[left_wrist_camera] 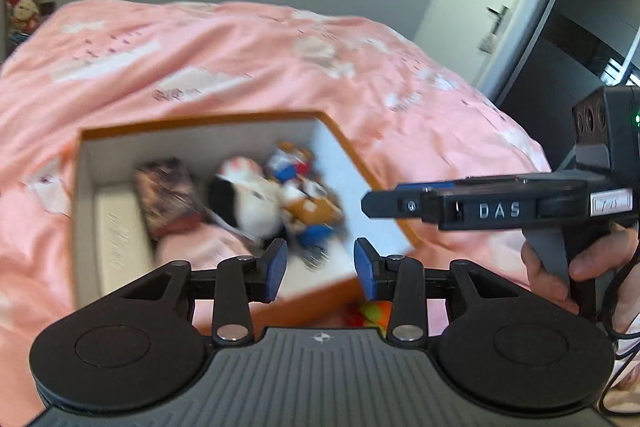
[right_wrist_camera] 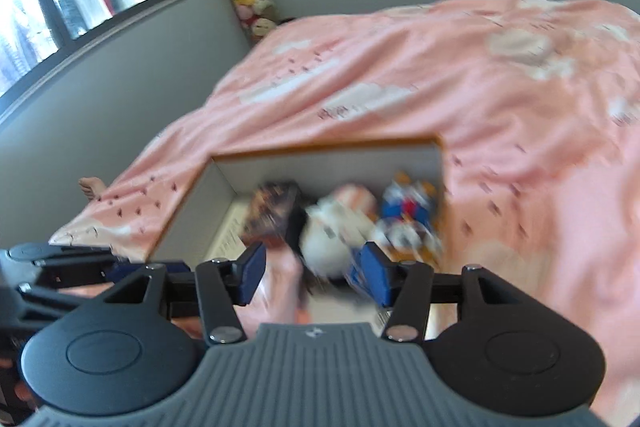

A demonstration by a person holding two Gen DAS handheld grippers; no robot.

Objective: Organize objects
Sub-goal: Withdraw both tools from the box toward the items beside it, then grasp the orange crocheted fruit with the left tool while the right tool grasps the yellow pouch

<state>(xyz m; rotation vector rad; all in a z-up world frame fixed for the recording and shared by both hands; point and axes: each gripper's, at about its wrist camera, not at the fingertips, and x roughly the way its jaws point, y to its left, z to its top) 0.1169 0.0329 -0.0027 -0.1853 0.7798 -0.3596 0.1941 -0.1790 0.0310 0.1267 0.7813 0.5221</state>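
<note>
Both grippers are hovering empty over the pink bedspread (left_wrist_camera: 240, 67): you are between picks, with soft toys (left_wrist_camera: 256, 199) lying in the near box (left_wrist_camera: 200, 121); left gripper (left_wrist_camera: 320, 269) and right gripper (right_wrist_camera: 312, 273) are gaping part-way, needing another stray object

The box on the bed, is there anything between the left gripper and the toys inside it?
Nothing visible blocks it. The box is open-topped with no lid on it, and the left gripper hangs above its near edge with empty jaws. The black and white plush toy lies exposed. The right gripper sits off to the side, over the box's right wall.
</note>
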